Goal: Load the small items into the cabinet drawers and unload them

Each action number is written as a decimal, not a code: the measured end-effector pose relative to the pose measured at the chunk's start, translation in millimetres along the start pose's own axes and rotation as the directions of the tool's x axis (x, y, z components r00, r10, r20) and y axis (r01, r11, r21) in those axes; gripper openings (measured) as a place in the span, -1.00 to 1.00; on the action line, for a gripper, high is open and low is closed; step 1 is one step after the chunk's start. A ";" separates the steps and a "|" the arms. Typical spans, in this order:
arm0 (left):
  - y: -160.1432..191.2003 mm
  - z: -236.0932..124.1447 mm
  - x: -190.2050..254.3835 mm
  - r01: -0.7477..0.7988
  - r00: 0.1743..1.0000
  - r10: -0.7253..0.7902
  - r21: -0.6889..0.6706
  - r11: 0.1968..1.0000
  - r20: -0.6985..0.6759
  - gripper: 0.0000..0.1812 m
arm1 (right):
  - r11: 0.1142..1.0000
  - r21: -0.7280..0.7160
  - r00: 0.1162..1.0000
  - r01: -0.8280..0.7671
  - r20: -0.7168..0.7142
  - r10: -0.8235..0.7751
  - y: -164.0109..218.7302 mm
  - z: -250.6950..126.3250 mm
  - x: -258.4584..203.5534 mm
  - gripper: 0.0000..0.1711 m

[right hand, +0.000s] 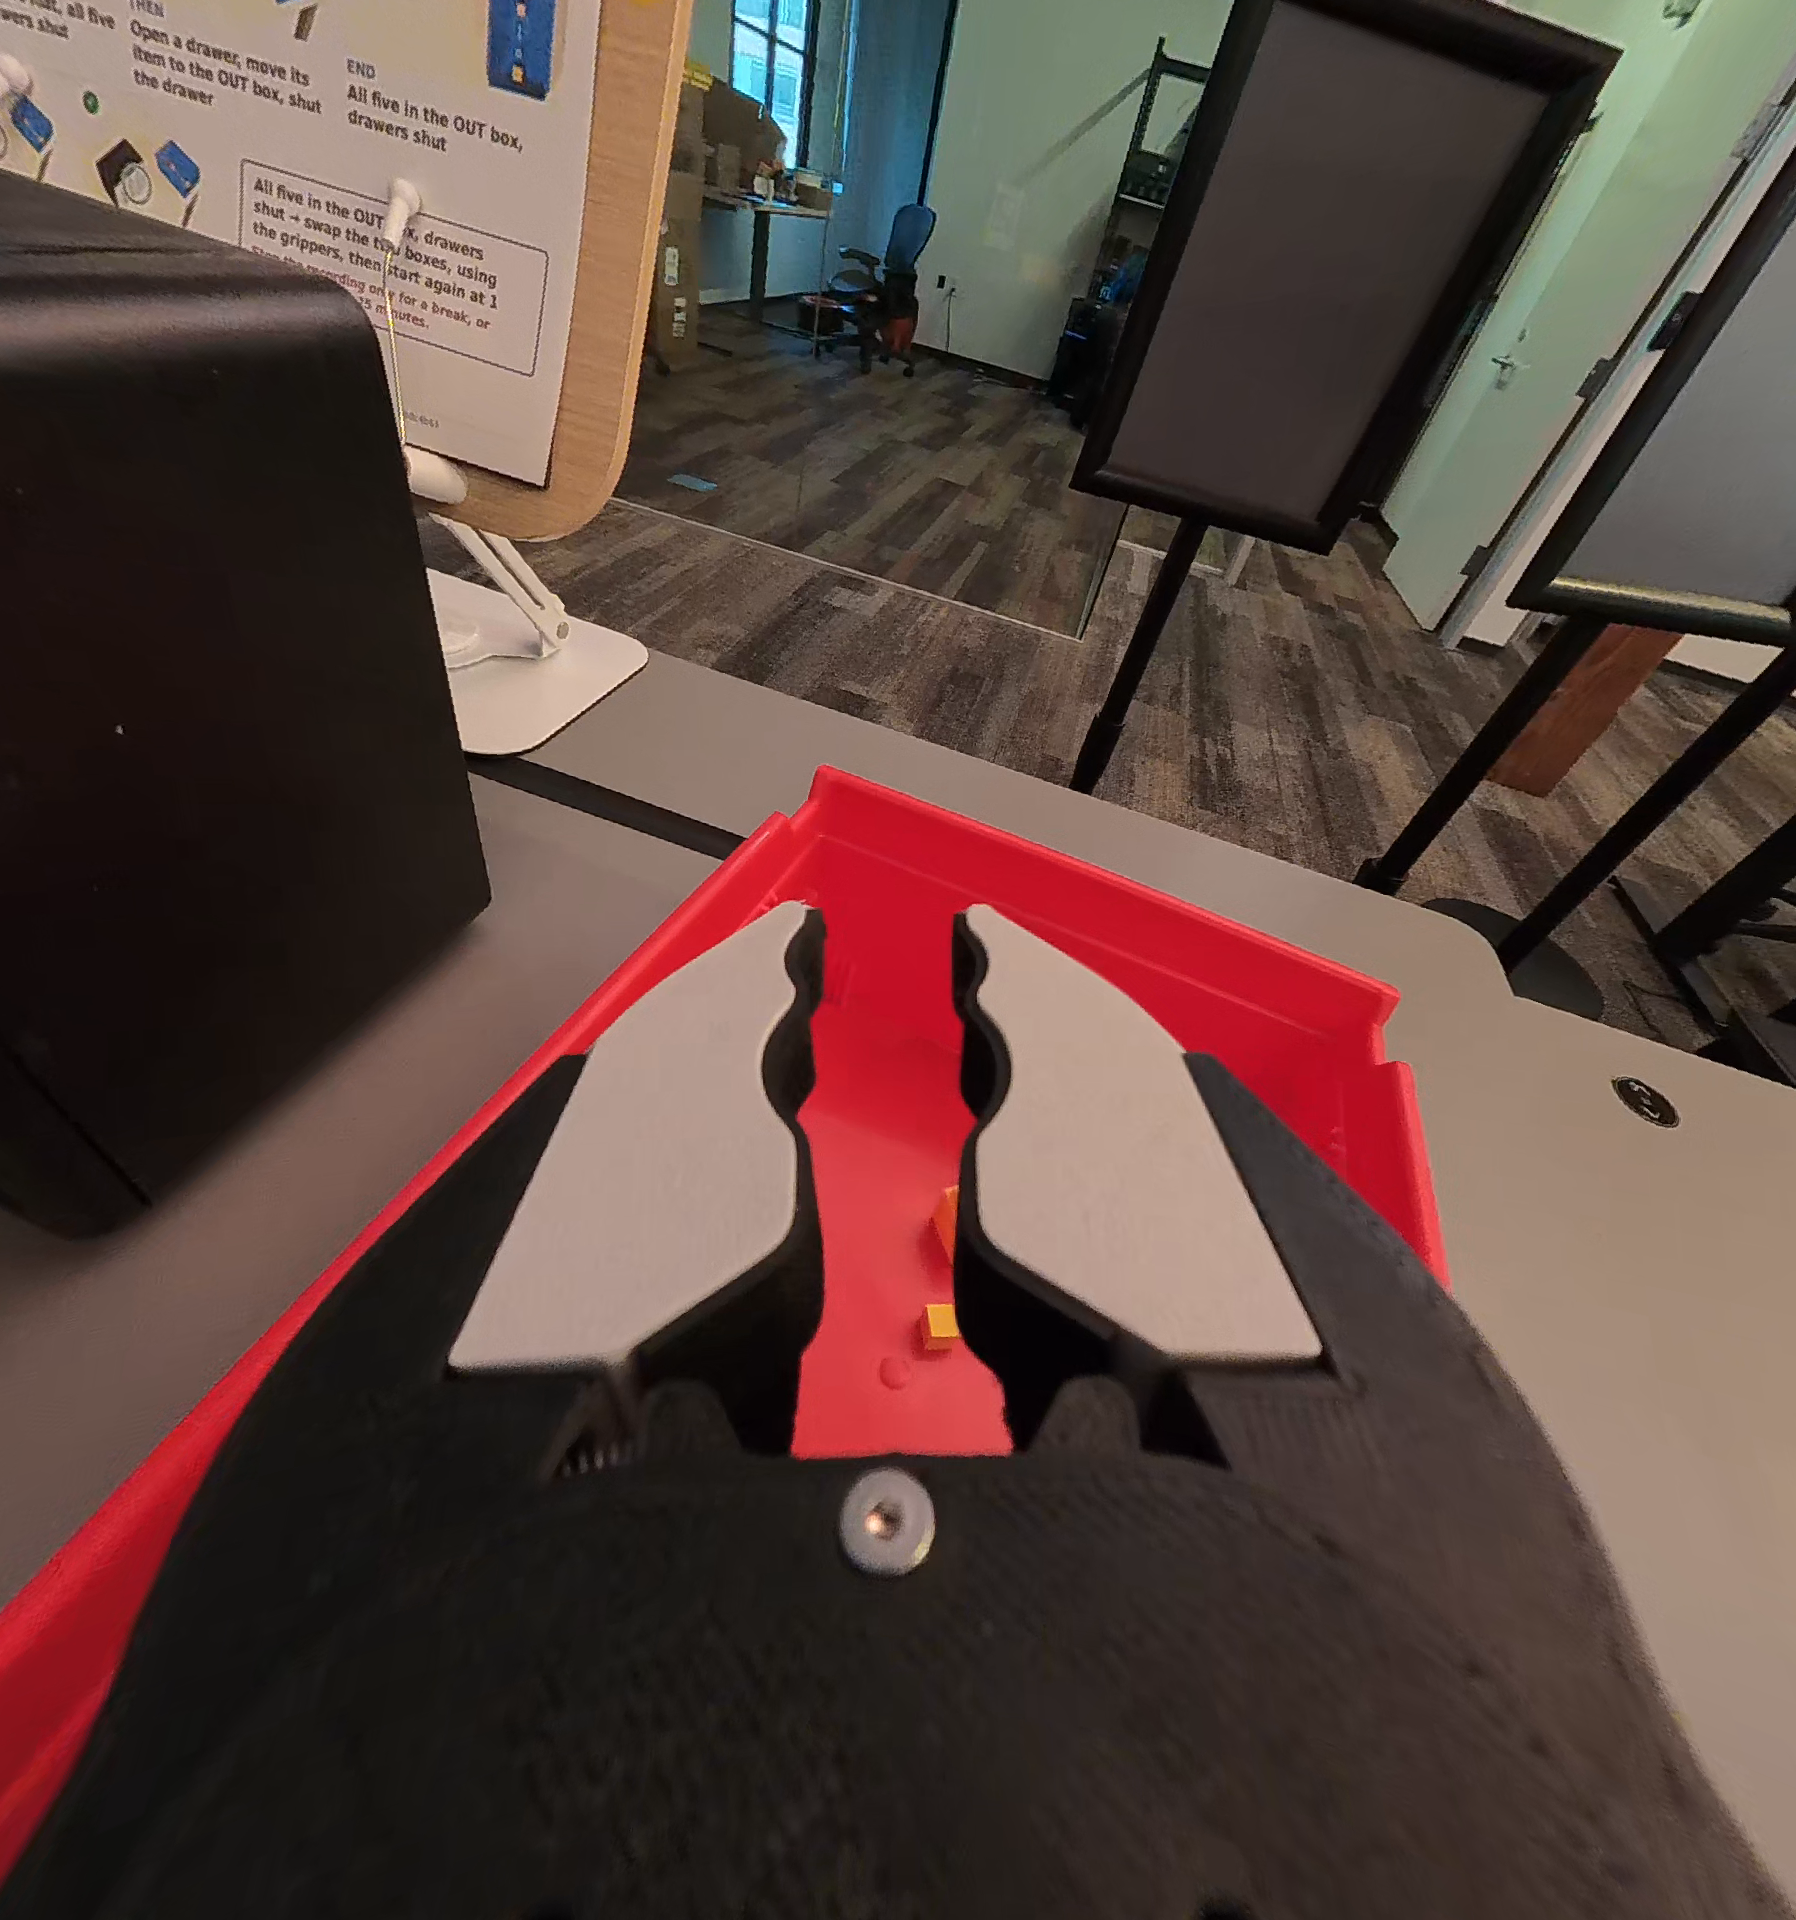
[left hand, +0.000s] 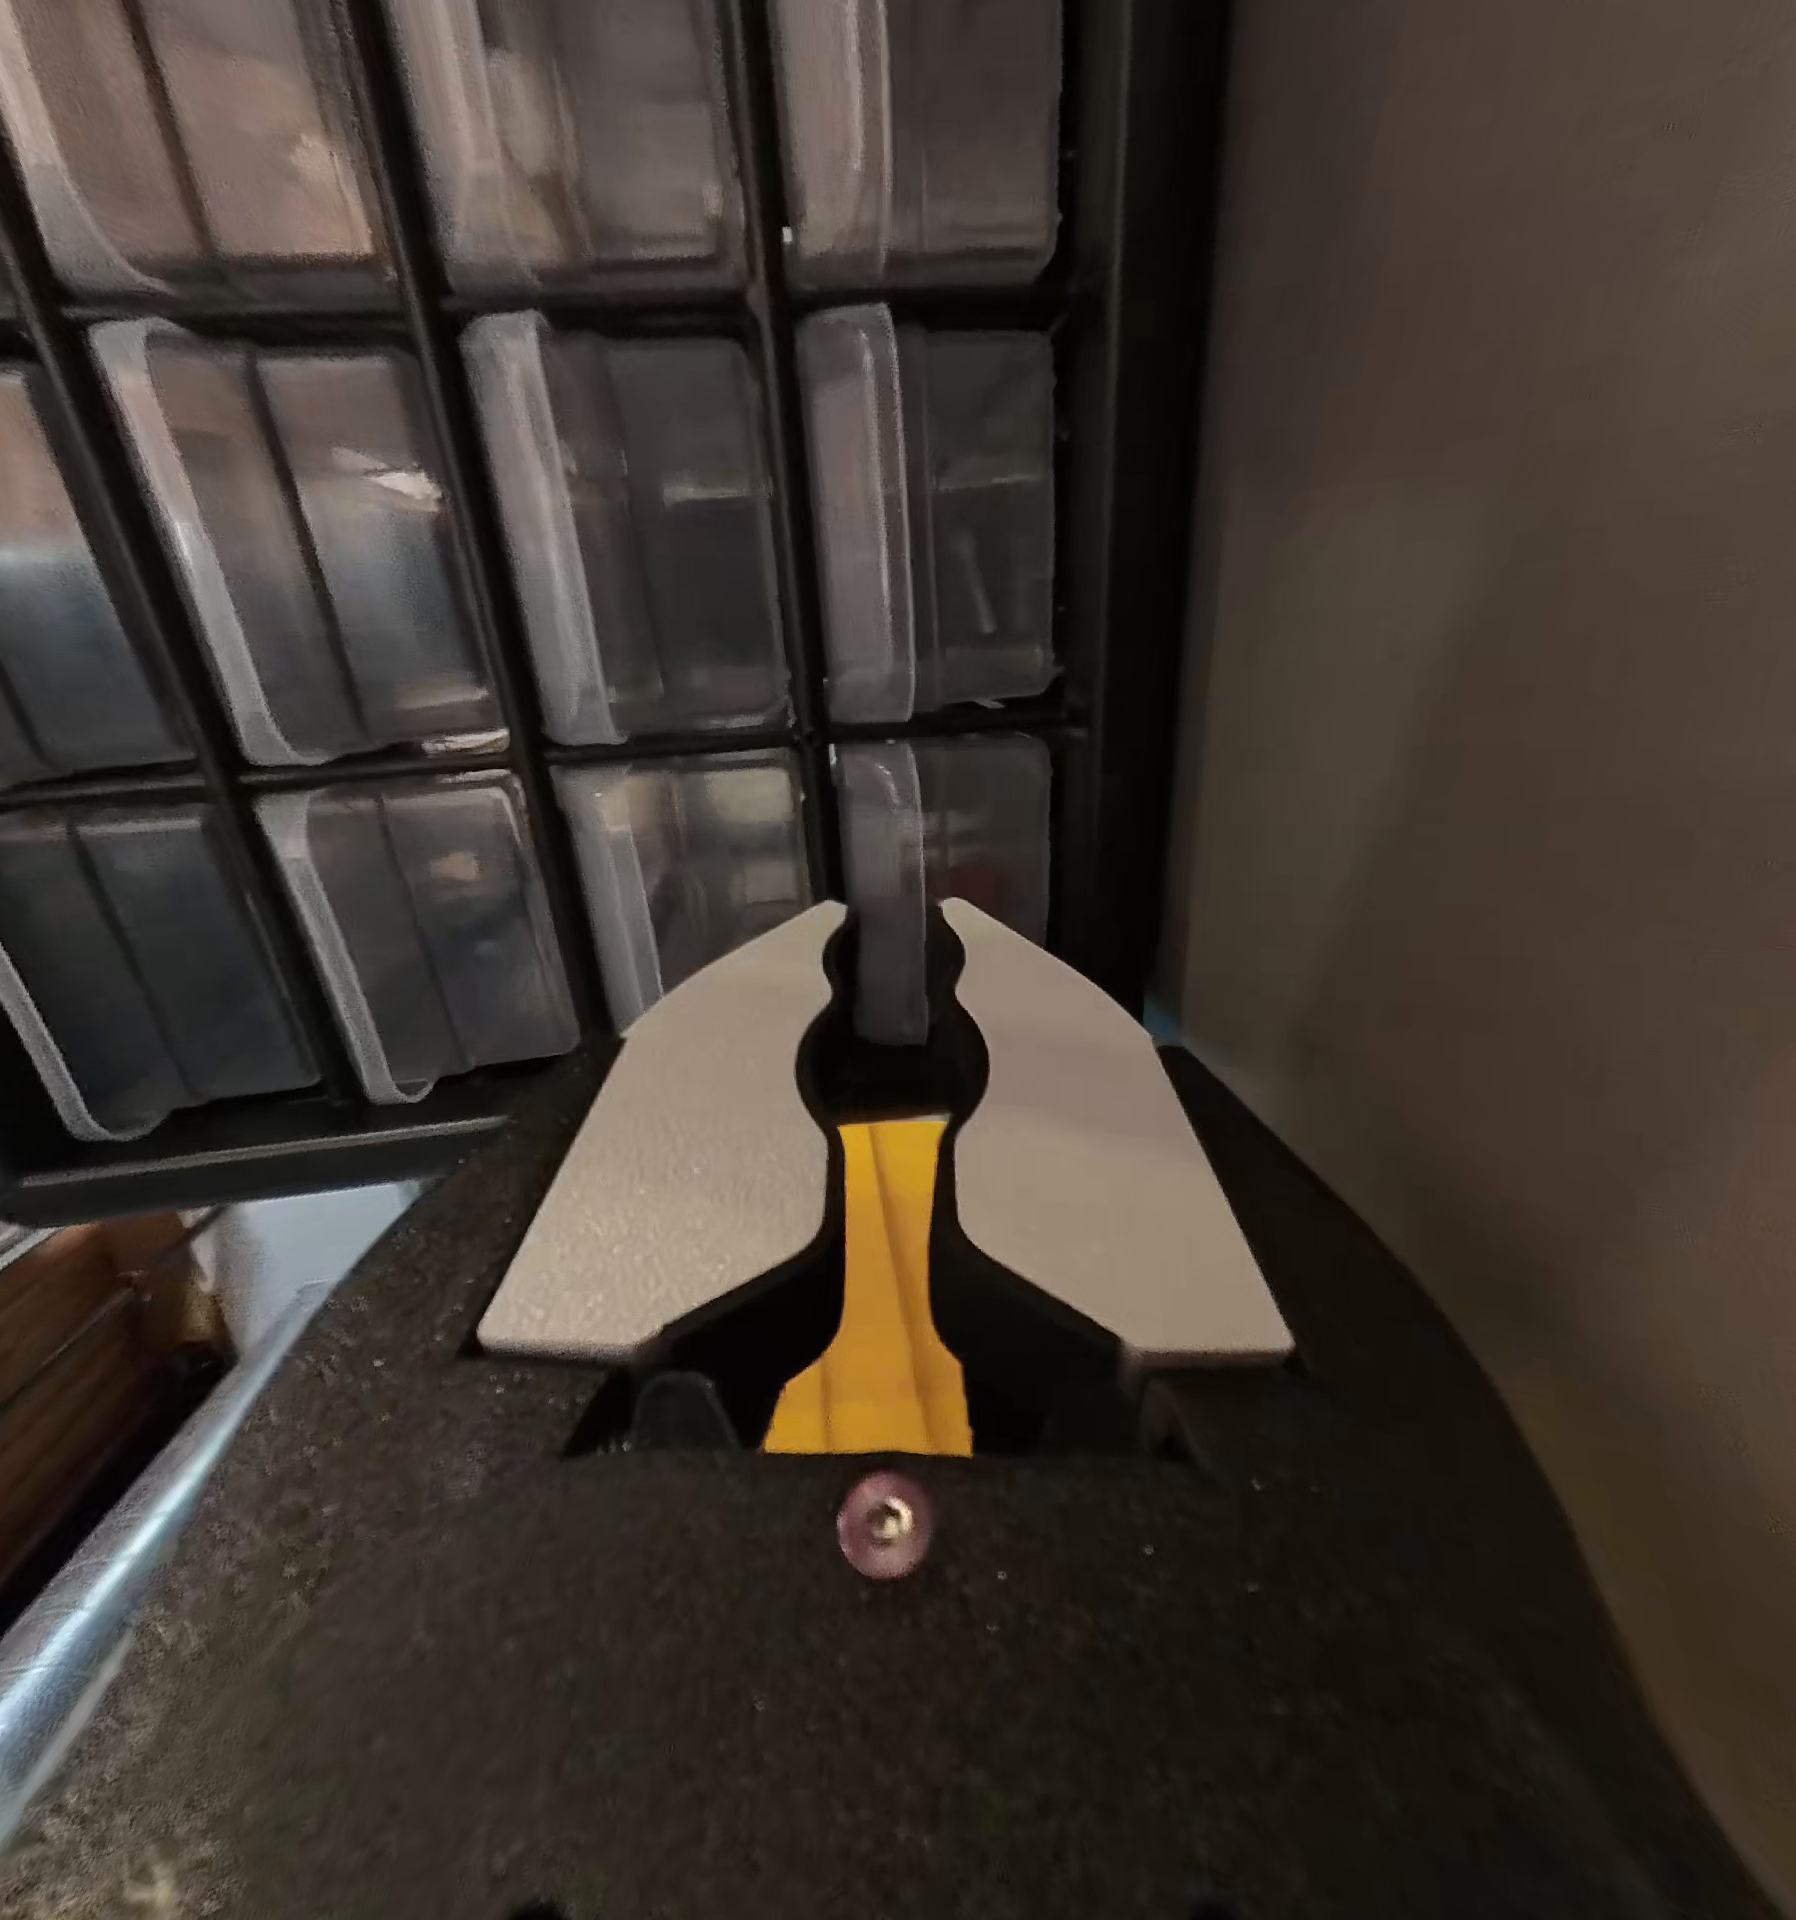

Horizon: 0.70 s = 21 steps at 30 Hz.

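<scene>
Pinching a drawer handle (left hand: 889,935), the left tongs (left hand: 892,914); right tongs (right hand: 886,925) spread over red box (right hand: 1133,914).

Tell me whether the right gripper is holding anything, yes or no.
No: the right gripper is open above the red box, with nothing between its fingers.
</scene>
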<state>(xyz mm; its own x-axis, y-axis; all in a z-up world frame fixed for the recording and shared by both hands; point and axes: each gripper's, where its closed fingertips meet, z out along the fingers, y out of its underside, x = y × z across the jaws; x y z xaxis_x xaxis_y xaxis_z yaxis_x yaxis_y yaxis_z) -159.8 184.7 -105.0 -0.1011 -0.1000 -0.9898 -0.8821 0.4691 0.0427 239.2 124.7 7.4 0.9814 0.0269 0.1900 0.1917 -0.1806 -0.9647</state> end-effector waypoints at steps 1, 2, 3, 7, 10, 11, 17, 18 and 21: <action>-0.7 -2.5 0.0 0.013 1.000 -0.013 0.001 1.000 -0.007 -0.87 | 1.000 -0.002 1.000 0.000 0.002 0.000 0.7 0.4 -0.4 -0.72; -2.0 -5.4 0.5 0.018 1.000 -0.018 0.005 1.000 -0.014 -0.87 | 1.000 -0.001 1.000 0.005 0.003 -0.005 1.1 0.7 -0.9 -0.72; -2.9 -8.4 1.1 0.016 1.000 -0.016 0.006 1.000 -0.017 -0.87 | 1.000 0.002 1.000 0.013 0.003 -0.013 0.6 0.7 -1.8 -0.72; -5.6 -19.7 2.6 0.008 1.000 -0.008 0.015 1.000 -0.019 -0.87 | 0.998 0.054 1.000 0.013 0.012 -0.014 -9.0 -2.7 -7.3 -0.73; -7.9 -29.6 3.9 0.028 0.999 -0.027 0.030 0.999 -0.023 -0.87 | 0.992 0.124 1.000 0.019 0.015 -0.021 -23.0 -9.3 -12.3 -0.74; -9.2 -33.3 4.2 0.027 0.999 -0.027 0.035 0.999 -0.021 -0.87 | 0.989 0.148 0.999 0.022 0.020 -0.025 -27.9 -12.1 -14.8 -0.74; -14.2 -55.9 5.9 0.038 0.999 -0.038 0.042 0.998 -0.003 -0.87 | 0.946 0.321 0.996 0.049 0.061 -0.072 -62.4 -35.4 -38.3 -0.79; -14.0 -58.7 6.0 0.036 0.999 -0.036 0.036 0.999 0.001 -0.88 | 0.940 0.340 0.994 0.024 0.094 -0.059 -70.2 -40.2 -45.9 -0.79; -18.0 -65.7 7.2 0.049 0.999 -0.049 0.040 0.998 0.001 -0.88 | 0.912 0.406 0.955 -0.063 0.290 -0.064 -93.6 -65.3 -96.9 -0.78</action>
<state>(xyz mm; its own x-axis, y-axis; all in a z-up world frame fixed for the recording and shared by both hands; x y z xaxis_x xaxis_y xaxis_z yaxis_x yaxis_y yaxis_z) -174.9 117.9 -104.0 -0.0570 -0.1223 -0.9908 -0.8670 0.4981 -0.0116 125.6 74.8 91.3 0.9272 0.3226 0.1900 0.1167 0.2332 -0.9654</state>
